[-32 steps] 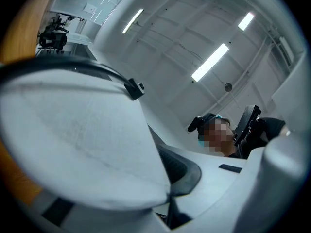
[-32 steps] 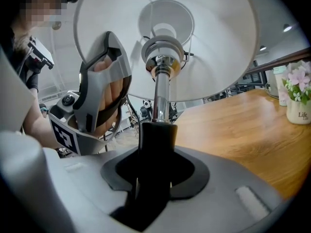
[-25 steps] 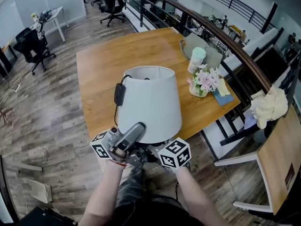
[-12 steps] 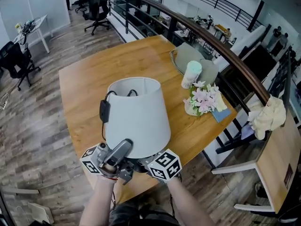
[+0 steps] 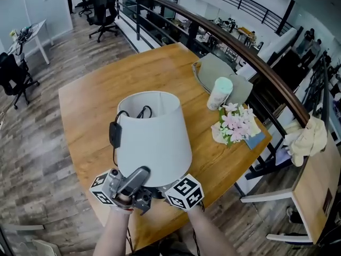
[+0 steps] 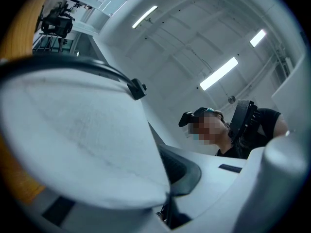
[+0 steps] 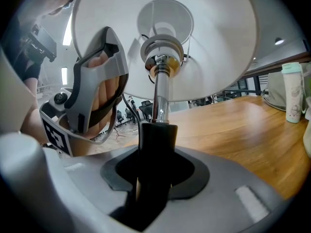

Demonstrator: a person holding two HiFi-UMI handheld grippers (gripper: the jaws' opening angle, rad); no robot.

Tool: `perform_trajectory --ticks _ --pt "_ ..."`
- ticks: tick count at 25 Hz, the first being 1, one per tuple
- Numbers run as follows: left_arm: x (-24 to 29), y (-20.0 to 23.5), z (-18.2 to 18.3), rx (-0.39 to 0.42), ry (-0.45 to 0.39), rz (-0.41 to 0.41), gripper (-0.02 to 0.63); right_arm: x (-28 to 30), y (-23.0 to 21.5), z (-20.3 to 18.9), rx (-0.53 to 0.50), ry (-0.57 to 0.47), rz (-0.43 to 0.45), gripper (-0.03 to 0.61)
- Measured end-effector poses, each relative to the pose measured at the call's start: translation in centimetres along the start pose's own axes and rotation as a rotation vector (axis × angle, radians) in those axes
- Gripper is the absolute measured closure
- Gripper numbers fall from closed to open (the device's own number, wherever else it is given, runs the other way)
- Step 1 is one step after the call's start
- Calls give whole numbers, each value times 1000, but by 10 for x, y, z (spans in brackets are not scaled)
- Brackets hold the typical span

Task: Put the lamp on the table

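Observation:
A lamp with a white conical shade point(image 5: 152, 137) and a black cord switch point(image 5: 114, 135) hangs over the near edge of the wooden table point(image 5: 85, 105). My right gripper point(image 7: 154, 147) is shut on the lamp's black column, below its chrome stem point(image 7: 159, 93) and the shade point(image 7: 214, 42). In the head view the right gripper point(image 5: 169, 185) sits under the shade, its tips hidden. My left gripper point(image 5: 139, 176) lies against the shade's lower rim. The shade point(image 6: 73, 140) fills the left gripper view, its edge running down between the jaws of the left gripper point(image 6: 167, 200).
At the table's far right stand a white bottle point(image 5: 219, 92), a bunch of pink flowers point(image 5: 234, 124) and a grey bag point(image 5: 213, 68). A dark railing point(image 5: 256, 63) runs behind the table. Office chairs point(image 5: 104, 7) stand on the wood floor beyond.
The lamp and both grippers have come forward, from in front of the table's near edge to over it. The table now lies lower and closer in view. Both grips look the same.

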State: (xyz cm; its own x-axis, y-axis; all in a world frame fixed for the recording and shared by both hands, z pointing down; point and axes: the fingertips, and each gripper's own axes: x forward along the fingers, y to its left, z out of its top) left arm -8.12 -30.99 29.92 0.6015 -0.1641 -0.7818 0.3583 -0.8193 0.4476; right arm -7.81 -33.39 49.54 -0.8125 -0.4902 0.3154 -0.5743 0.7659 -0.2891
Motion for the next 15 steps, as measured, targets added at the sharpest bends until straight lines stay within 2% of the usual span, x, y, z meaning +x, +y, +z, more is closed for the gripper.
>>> perform_trajectory --ticks 5,15 --pt "-2 11 2 38 26 -11 598 14 -16 5 -36 -26 -25 436" --pt "-8 13 1 55 51 -21 600 24 -21 4 -56 -44 -46 436"
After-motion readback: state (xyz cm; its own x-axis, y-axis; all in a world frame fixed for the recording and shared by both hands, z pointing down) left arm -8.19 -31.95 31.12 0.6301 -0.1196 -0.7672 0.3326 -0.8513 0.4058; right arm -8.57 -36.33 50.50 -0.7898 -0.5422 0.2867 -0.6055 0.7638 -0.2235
